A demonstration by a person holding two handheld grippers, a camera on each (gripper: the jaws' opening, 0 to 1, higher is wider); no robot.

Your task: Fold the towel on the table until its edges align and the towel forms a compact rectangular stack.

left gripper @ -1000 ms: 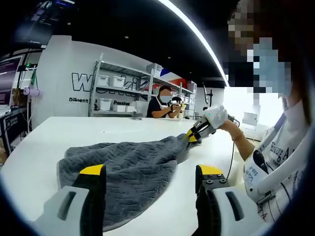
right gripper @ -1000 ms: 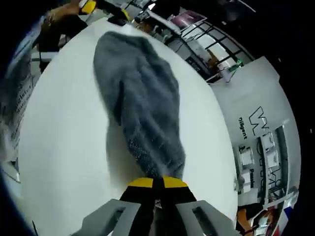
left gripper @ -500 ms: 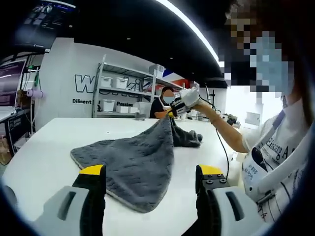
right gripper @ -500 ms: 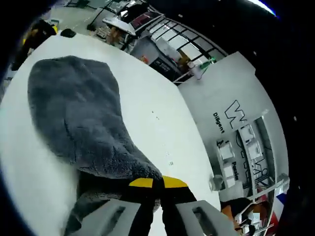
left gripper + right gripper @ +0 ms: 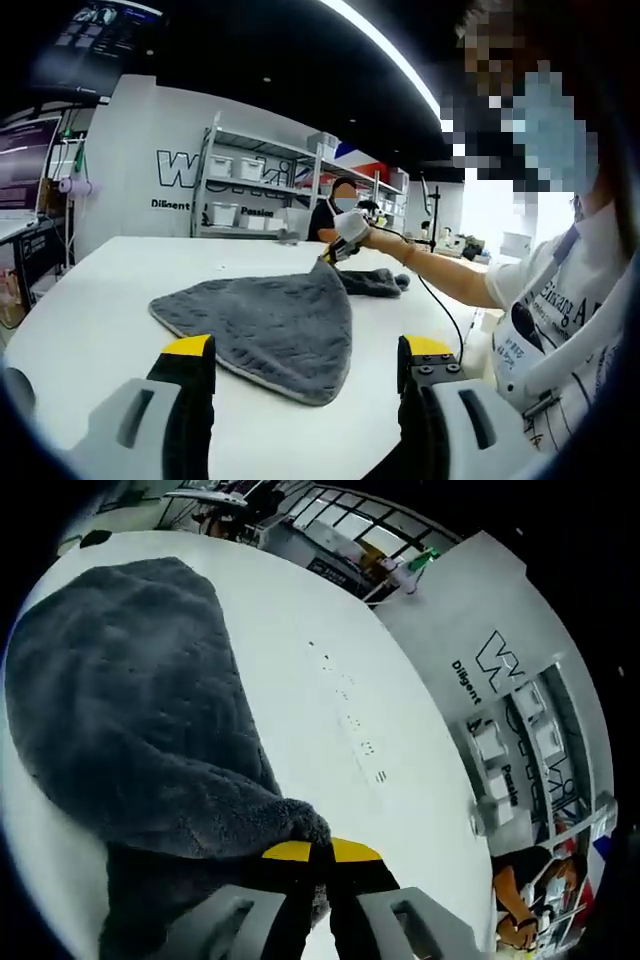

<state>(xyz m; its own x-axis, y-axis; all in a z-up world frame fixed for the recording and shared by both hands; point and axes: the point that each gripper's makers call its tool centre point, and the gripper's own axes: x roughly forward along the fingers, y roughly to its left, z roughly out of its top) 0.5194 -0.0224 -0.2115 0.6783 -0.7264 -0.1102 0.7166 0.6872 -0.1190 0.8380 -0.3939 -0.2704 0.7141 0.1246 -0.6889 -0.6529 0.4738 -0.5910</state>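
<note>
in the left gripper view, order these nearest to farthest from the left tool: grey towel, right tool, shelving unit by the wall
1. grey towel: spread on the white table, just ahead of the left tool.
2. right tool: past the towel's far corner, pinching it.
3. shelving unit: against the back wall, beyond the table.

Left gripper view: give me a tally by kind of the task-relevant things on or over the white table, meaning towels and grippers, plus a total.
Grey towel: 1
Grippers: 2, the left gripper open near the towel's near edge, the right gripper shut on the towel's far corner
White table: 1
Total: 4
</note>
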